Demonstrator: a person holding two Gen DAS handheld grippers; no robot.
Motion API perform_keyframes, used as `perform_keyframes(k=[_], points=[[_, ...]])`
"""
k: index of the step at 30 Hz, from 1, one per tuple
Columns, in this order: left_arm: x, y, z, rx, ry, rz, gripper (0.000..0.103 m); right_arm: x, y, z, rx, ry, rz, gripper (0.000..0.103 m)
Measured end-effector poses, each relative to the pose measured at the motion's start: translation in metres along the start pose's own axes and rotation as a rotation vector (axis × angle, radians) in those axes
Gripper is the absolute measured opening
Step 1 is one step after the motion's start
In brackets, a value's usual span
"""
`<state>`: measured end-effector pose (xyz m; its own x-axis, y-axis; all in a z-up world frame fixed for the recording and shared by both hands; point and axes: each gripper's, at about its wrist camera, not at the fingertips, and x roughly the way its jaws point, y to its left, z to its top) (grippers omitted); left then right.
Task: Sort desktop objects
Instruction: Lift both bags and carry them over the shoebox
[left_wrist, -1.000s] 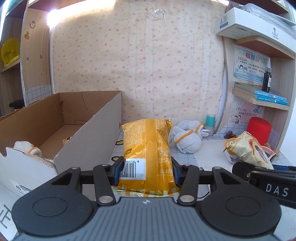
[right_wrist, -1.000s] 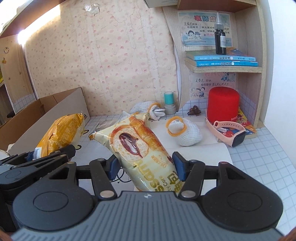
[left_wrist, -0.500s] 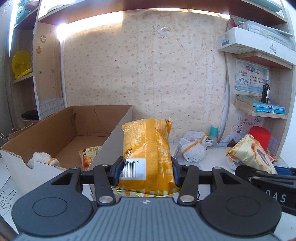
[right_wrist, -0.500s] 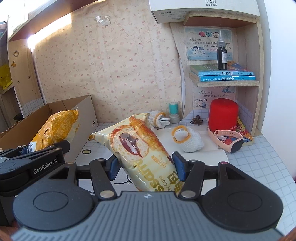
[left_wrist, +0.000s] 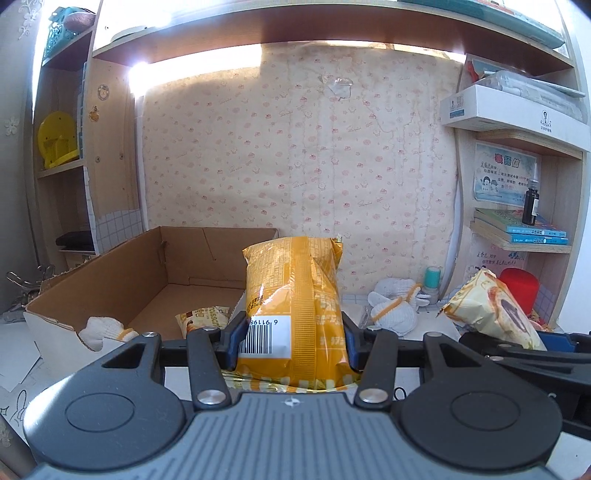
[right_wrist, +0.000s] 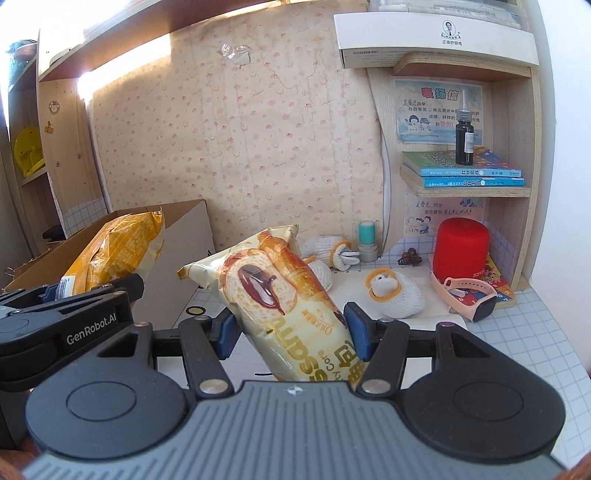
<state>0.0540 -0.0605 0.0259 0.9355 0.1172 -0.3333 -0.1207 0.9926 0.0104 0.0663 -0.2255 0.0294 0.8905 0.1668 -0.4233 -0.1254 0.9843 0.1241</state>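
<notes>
My left gripper (left_wrist: 291, 339) is shut on an orange snack bag (left_wrist: 295, 291), held upright in the air just right of the open cardboard box (left_wrist: 122, 266). Inside the box lie a small croissant packet (left_wrist: 201, 319) and a white glove (left_wrist: 103, 328). My right gripper (right_wrist: 291, 332) is shut on a cream croissant bag (right_wrist: 280, 291), tilted up to the left above the desk. From the right wrist view the orange snack bag (right_wrist: 114, 254) and the left gripper's body (right_wrist: 66, 325) show at the left, by the cardboard box (right_wrist: 184, 251).
White gloves with orange cuffs (right_wrist: 391, 291) lie on the tiled desk, beside a teal-capped stamp (right_wrist: 367, 240). A red cylinder (right_wrist: 461, 247), a pink watch (right_wrist: 469, 295) and a dark hair clip (right_wrist: 410, 256) sit at the right, under a shelf with books (right_wrist: 465, 173) and a dark bottle (right_wrist: 464, 136).
Both grippers have risen with their bags. The left wrist view now looks down more into the box, showing the croissant packet and glove inside.
</notes>
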Motion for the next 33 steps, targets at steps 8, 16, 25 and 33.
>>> perform_keyframes(k=[8, 16, 25, 33], points=[[-0.004, 0.013, 0.003, -0.013, -0.010, 0.017, 0.051, 0.002, 0.017, 0.003, -0.025, -0.001, 0.013, 0.058], [-0.007, 0.034, 0.004, -0.032, -0.017, 0.045, 0.051, 0.005, 0.040, 0.006, -0.057, -0.001, 0.039, 0.058], [-0.009, 0.062, 0.009, -0.053, -0.027, 0.080, 0.051, 0.012, 0.073, 0.009, -0.095, 0.004, 0.079, 0.058], [-0.008, 0.083, 0.010, -0.070, -0.026, 0.114, 0.051, 0.022, 0.100, 0.014, -0.129, 0.011, 0.115, 0.058]])
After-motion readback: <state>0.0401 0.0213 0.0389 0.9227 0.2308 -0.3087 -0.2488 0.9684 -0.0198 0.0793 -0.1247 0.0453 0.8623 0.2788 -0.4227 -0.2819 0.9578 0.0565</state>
